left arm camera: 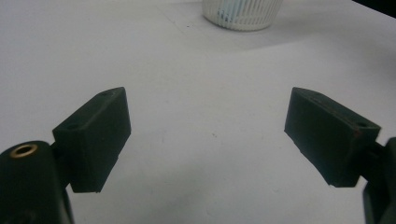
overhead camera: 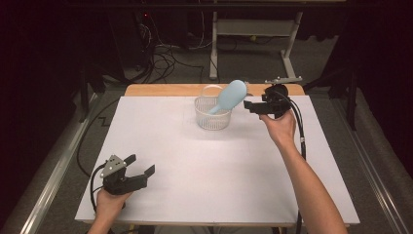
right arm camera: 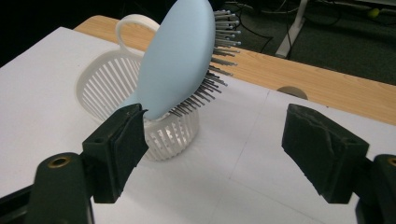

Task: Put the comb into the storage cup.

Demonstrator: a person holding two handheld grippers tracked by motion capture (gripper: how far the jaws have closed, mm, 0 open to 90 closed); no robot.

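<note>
A white slatted basket [overhead camera: 213, 119] with a loop handle stands at the back middle of the table. A light blue hairbrush [overhead camera: 230, 95] leans in it, handle down and head tilted up to the right. In the right gripper view the brush head [right arm camera: 175, 60] shows its smooth back and its bristles point right, above the basket [right arm camera: 107, 88]. My right gripper [overhead camera: 249, 103] hangs open just right of the brush head, jaws pointing left. Its left jaw is close to the brush's lower edge, with nothing between the jaws [right arm camera: 212, 144]. My left gripper [overhead camera: 142, 164] is open at the near left, low over bare table [left arm camera: 208, 130].
A white sheet [overhead camera: 195, 165] covers the table, with a wooden strip [overhead camera: 160, 90] along the far edge. Behind the table lie floor cables [overhead camera: 165, 58] and a desk frame's legs [overhead camera: 213, 44]. The basket's base [left arm camera: 243, 11] shows far ahead of the left gripper.
</note>
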